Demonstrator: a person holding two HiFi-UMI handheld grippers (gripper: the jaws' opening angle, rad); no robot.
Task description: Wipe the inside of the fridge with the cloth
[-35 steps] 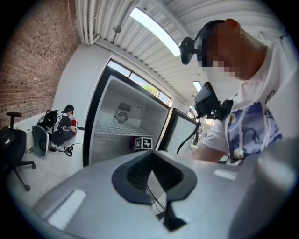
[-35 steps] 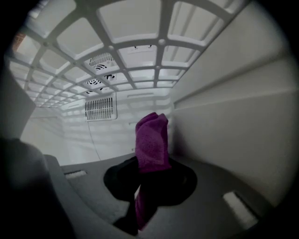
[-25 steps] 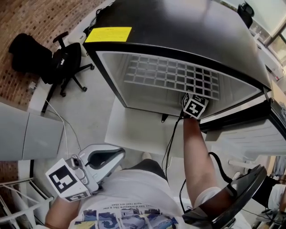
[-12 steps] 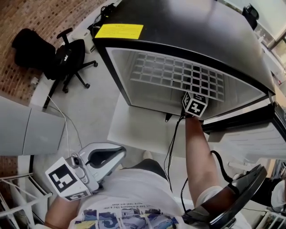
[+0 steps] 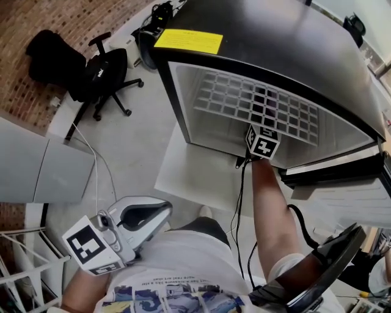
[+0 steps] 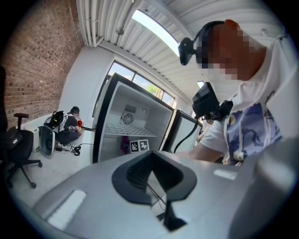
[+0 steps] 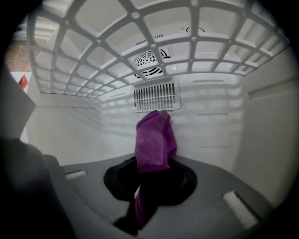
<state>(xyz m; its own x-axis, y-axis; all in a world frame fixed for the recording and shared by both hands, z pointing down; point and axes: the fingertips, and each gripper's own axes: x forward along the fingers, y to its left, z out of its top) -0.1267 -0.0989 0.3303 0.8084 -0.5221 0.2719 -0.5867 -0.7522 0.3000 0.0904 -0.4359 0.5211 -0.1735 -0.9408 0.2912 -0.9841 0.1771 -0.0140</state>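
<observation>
Cloth (image 7: 154,137) is purple and it's pinched in the right gripper (image 7: 153,167). The jaws are clamped on it, with a folded bunch poking up past the tips and a strip hanging down between them. The whole thing is inside the fridge (image 5: 293,43), under the white wire shelf (image 5: 256,101). In the right gripper view the cloth sits in front of the back wall, just below the slotted grille (image 7: 156,96) and the round fan vent (image 7: 149,60) — I can't tell if it's actually touching the wall. From the head view you only see the marker cube (image 5: 264,143) at the fridge opening, with the person's forearm behind it.

The left gripper (image 5: 165,211) is held close to the person's body, well away from the fridge. Its jaws are closed tip to tip with nothing in them.

The fridge is black outside and white inside, with a yellow label (image 5: 188,41) on top. It stands on a pale grey floor (image 5: 131,147), with a brick wall (image 5: 55,18) on the left. A black office chair (image 5: 101,76) is parked near that wall, clear of everything. A black cable (image 5: 239,202) runs down from the right gripper along the arm.
</observation>
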